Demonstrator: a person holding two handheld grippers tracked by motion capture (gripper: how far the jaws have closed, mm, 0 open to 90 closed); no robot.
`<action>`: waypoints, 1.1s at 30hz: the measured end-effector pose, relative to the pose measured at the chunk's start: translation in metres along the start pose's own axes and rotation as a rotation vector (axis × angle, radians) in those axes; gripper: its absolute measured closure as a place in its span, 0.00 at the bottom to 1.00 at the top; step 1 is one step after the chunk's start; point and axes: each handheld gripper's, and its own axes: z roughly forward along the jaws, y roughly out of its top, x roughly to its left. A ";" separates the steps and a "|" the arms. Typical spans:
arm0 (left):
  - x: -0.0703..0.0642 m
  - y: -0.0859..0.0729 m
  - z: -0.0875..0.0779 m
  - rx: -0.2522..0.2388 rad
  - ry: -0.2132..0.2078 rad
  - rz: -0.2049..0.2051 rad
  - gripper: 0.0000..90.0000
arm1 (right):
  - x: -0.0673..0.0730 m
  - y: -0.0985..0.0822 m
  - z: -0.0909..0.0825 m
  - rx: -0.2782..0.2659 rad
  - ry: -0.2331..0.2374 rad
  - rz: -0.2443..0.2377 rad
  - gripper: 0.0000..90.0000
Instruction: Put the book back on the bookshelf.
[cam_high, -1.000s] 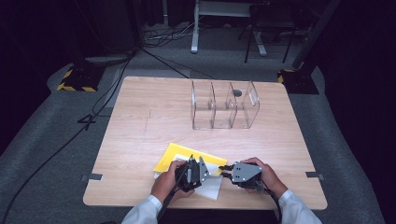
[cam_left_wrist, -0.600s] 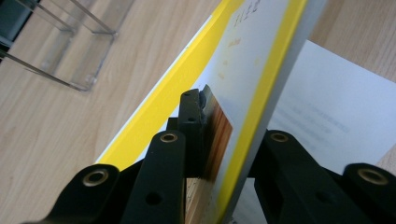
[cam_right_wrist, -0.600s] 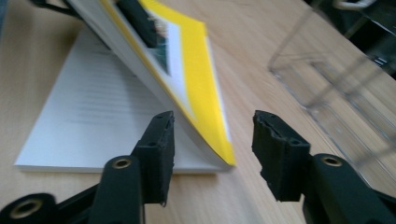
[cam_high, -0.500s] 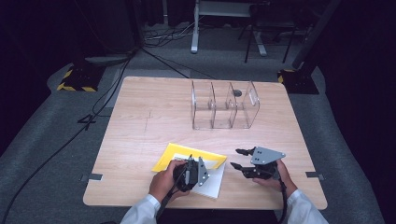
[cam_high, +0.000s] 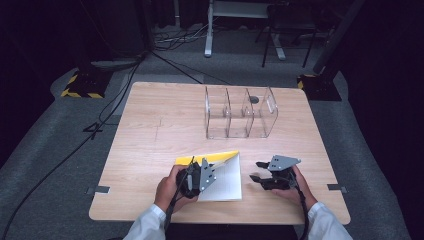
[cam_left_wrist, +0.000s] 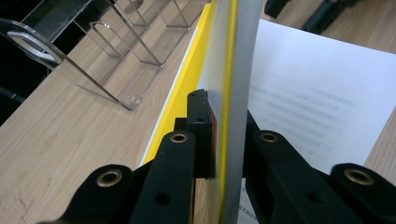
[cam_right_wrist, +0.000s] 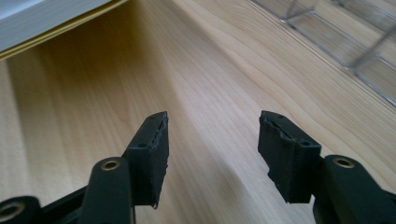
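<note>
So at this point the left gripper was clamped down on the edge of the yellow folder, near the front of the table and a bit left of centre. The left gripper view made it obvious: both black jaws pinched the flap, which stood up on edge between them, yellow outside and pale inside. The flap was raised, so the folder was partly open, and you could see the white printed sheet lying flat underneath with faint lines of text on it. Those jaws had just finished closing, with the flap caught between them.

Moving right, the right gripper sat just beside the sheet's right edge, low over the wood. Its jaws had just been opening and stood apart with nothing between them, only bare table showing in the gap.

Farther back, right of centre, stood the clear acrylic organizer with its upright dividers. Its slots looked empty as far as I could tell, though there was a small dark round thing on the table behind it.

My guess on progress: pretty early. The folder had been grabbed and opened up, but the paperwork hadn't gone anywhere yet. If it was headed for one of those slots, the lifting, carrying and sliding in were all left to do.
</note>
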 end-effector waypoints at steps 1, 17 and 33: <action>0.001 0.000 0.000 -0.003 0.001 -0.002 0.93 | 0.002 0.001 0.001 -0.002 0.000 -0.008 0.48; -0.002 0.024 0.001 -0.075 -0.077 -0.010 0.93 | 0.008 0.023 -0.015 -0.187 -0.005 0.058 0.44; -0.014 0.019 0.000 -0.095 -0.224 -0.038 0.89 | 0.006 0.028 -0.030 -0.247 -0.005 0.036 0.40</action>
